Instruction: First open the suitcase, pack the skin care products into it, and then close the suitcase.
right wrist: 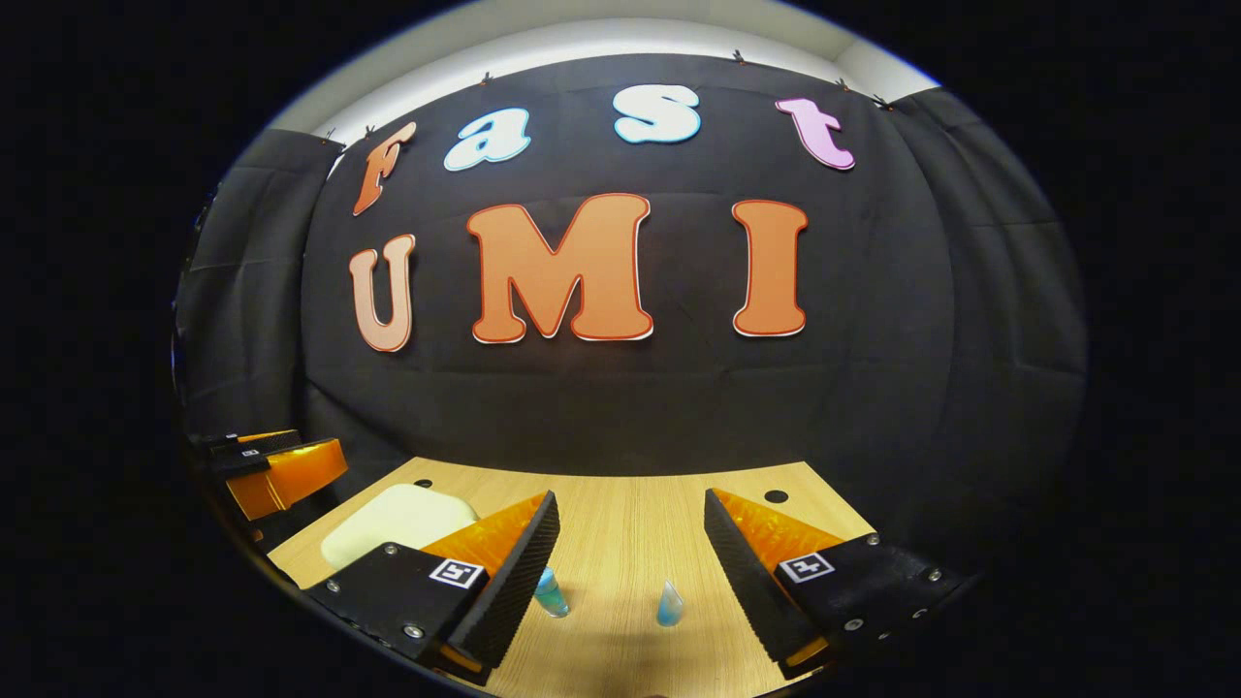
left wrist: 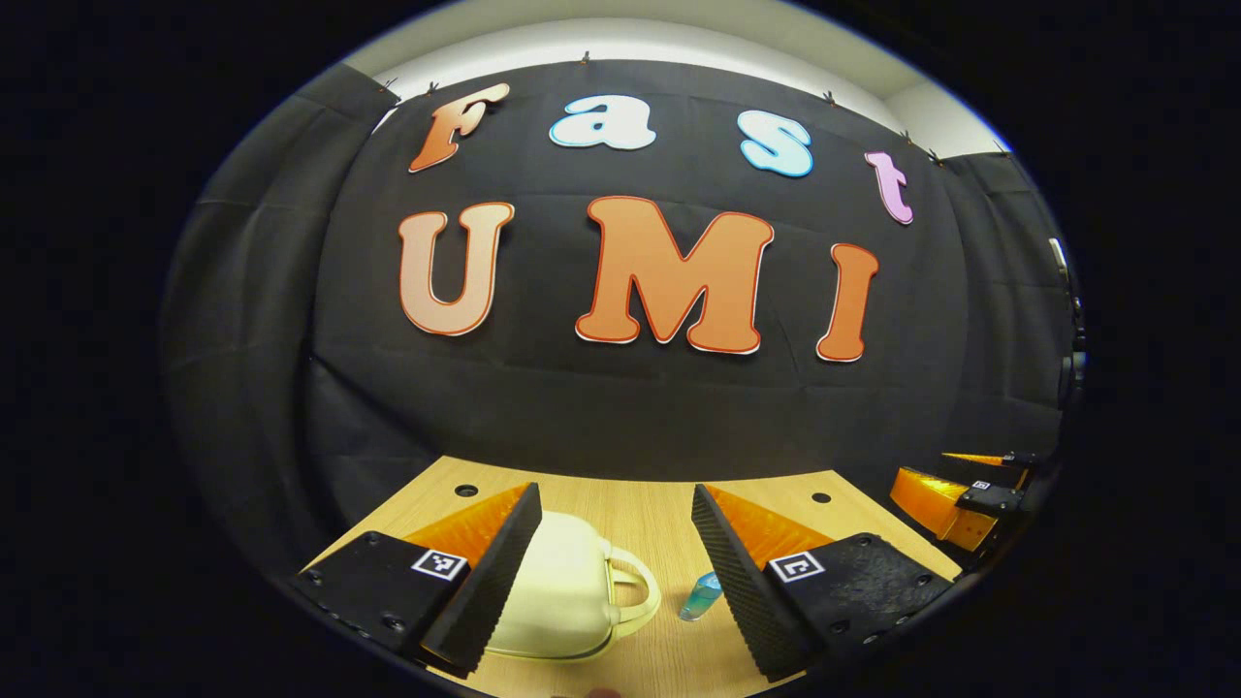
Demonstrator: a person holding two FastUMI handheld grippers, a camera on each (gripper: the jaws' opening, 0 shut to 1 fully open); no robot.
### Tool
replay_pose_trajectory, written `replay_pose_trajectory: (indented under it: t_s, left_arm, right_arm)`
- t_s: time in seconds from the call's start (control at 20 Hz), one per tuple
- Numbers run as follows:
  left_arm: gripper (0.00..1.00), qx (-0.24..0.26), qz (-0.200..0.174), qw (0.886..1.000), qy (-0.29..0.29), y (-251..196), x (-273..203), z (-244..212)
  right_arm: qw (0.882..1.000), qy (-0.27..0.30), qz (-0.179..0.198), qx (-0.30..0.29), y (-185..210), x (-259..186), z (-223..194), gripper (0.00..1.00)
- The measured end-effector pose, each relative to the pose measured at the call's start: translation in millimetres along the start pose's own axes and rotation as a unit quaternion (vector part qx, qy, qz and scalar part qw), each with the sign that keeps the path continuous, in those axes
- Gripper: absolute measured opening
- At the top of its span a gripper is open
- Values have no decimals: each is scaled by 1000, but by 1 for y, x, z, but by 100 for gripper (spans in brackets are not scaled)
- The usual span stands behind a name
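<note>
A small cream suitcase with a handle lies shut on the wooden table, partly behind my left gripper's left finger. My left gripper hovers open above it. A small blue bottle stands just right of the suitcase. In the right gripper view the suitcase lies at the left, one blue bottle peeks out beside the left finger and another blue bottle stands between the fingers. My right gripper is open above the table. The other gripper shows at the far left.
The booth's black cloth wall rises right behind the table's far edge. Small round holes mark the table's back corners. The right gripper shows at the right edge of the left gripper view.
</note>
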State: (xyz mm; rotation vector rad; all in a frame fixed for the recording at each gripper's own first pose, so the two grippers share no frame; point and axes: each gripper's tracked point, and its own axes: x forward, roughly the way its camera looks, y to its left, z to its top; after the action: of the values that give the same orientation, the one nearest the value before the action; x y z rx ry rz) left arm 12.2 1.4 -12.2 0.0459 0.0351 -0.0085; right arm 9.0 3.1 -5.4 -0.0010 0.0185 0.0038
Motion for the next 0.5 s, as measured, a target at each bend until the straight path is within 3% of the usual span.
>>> replay_pose_trajectory:
  t_s: [0.5]
  left_arm:
    - [97, 80, -9, 996, 38, -11, 30, -44]
  right_arm:
    - [999, 22, -31, -2, -24, 6, -19, 95]
